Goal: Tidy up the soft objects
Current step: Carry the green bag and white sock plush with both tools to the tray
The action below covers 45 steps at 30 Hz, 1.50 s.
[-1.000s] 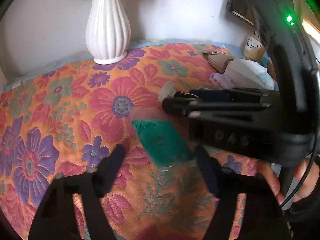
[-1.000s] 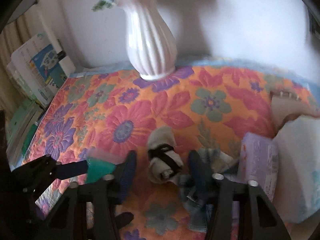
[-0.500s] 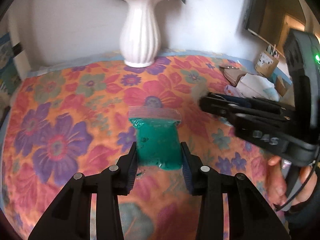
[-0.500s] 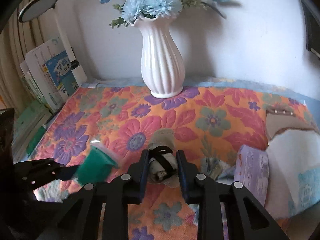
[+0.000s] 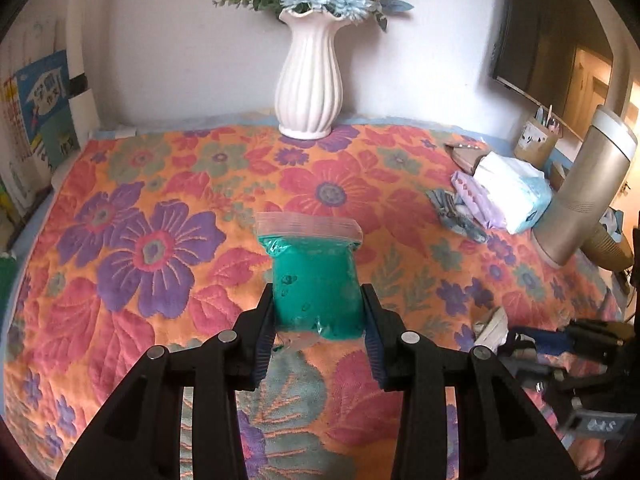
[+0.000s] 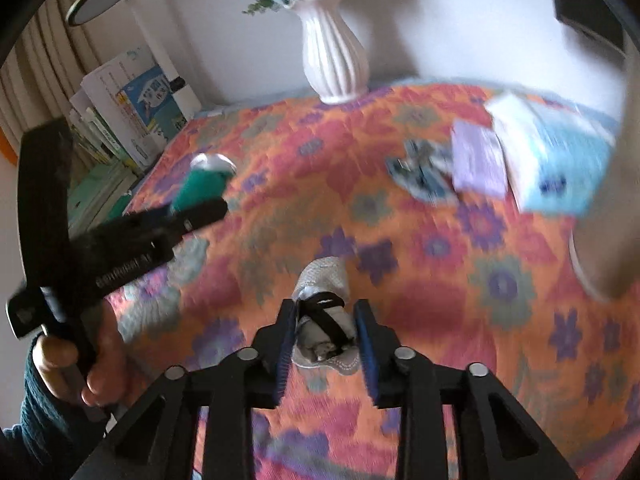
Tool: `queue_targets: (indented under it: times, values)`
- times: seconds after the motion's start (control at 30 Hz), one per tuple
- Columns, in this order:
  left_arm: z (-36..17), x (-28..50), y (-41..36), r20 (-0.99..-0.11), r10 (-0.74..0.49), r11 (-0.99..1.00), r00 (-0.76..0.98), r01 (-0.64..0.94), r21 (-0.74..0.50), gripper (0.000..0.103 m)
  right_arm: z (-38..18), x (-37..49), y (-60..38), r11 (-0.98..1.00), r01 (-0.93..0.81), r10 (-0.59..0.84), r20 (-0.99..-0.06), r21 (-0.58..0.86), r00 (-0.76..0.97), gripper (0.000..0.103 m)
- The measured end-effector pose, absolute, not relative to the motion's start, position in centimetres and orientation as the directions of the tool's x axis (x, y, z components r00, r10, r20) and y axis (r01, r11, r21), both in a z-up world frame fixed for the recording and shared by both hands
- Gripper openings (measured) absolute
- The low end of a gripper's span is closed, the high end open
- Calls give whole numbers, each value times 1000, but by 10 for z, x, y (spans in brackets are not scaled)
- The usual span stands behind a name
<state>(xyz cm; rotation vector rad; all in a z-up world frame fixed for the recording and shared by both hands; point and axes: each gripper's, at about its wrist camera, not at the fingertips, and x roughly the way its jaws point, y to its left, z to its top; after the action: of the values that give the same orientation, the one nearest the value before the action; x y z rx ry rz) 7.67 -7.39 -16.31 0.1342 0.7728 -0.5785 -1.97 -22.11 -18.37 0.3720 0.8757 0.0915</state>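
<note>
My left gripper (image 5: 318, 312) is shut on a zip bag of green slime (image 5: 314, 276) and holds it upright above the floral cloth (image 5: 160, 208). It also shows in the right wrist view (image 6: 200, 188) at the left. My right gripper (image 6: 325, 330) is shut on a rolled white sock with a black band (image 6: 324, 312), lifted above the cloth. In the left wrist view the right gripper shows at the lower right edge, with a bit of white sock (image 5: 494, 326) showing.
A white ribbed vase (image 5: 310, 80) with blue flowers stands at the back. At the right lie a blue patterned cloth (image 5: 456, 216), a lilac packet (image 5: 476, 196), a white tissue pack (image 5: 516, 188) and a metal flask (image 5: 588, 188). Books (image 6: 132, 108) line the left side.
Both grippers closed on their objects and lifted them. The right gripper with the sock has drawn back toward the near right. The left gripper with the green bag pulled back and up.
</note>
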Motion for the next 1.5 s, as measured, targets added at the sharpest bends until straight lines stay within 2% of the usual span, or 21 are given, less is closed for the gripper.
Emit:
queue_targets:
  times: [0.07, 0.17, 0.27, 0.3, 0.33, 0.37, 0.53, 0.63, 0.83, 1.0, 1.23, 1.5]
  values:
    - [-162, 78, -72, -684, -457, 834, 569, 542, -107, 36, -184, -27, -224, 904, 68, 273, -693, 422, 667, 57]
    - [-161, 78, -68, -672, -468, 834, 574, 538, -122, 36, -187, -27, -223, 887, 99, 270, -682, 451, 680, 62]
    - [-161, 76, -69, -671, -460, 839, 582, 532, -114, 36, -184, -25, -211, 917, 126, 196, -703, 379, 684, 62]
    - [-161, 76, -70, -671, -458, 839, 583, 533, -109, 36, -184, -25, -208, 922, 145, 168, -707, 360, 686, 60]
    - [-161, 75, -71, -671, -453, 840, 586, 532, -103, 36, -184, -25, -207, 927, 171, 130, -713, 334, 690, 47]
    - [-161, 75, -71, -671, -451, 841, 589, 532, -99, 36, -184, -25, -207, 932, 189, 100, -720, 310, 686, 27]
    - [-157, 69, -74, -676, -452, 836, 582, 541, -93, 36, -177, -34, -210, 940, 186, 76, -708, 286, 703, 27]
    - [-148, 52, -80, -661, -534, 795, 527, 580, -180, 36, -166, -49, -225, 938, 208, 50, -702, 277, 710, 27]
    - [-119, -2, -131, -617, -617, 700, 489, 698, -147, 36, -155, -88, -279, 879, 294, 69, -709, 376, 702, 27]
    - [-85, -55, -189, -595, -706, 562, 385, 815, -139, 36, -131, -141, -331, 831, 362, 27, -682, 422, 731, 27]
    - [-49, -113, -288, -570, -784, 389, 246, 910, -142, 36, -87, -212, -414, 745, 519, -197, -605, 420, 772, 27]
    - [-56, -114, -382, -530, -802, 400, 275, 906, -136, 36, -49, -227, -517, 656, 628, -363, -554, 419, 749, 27]
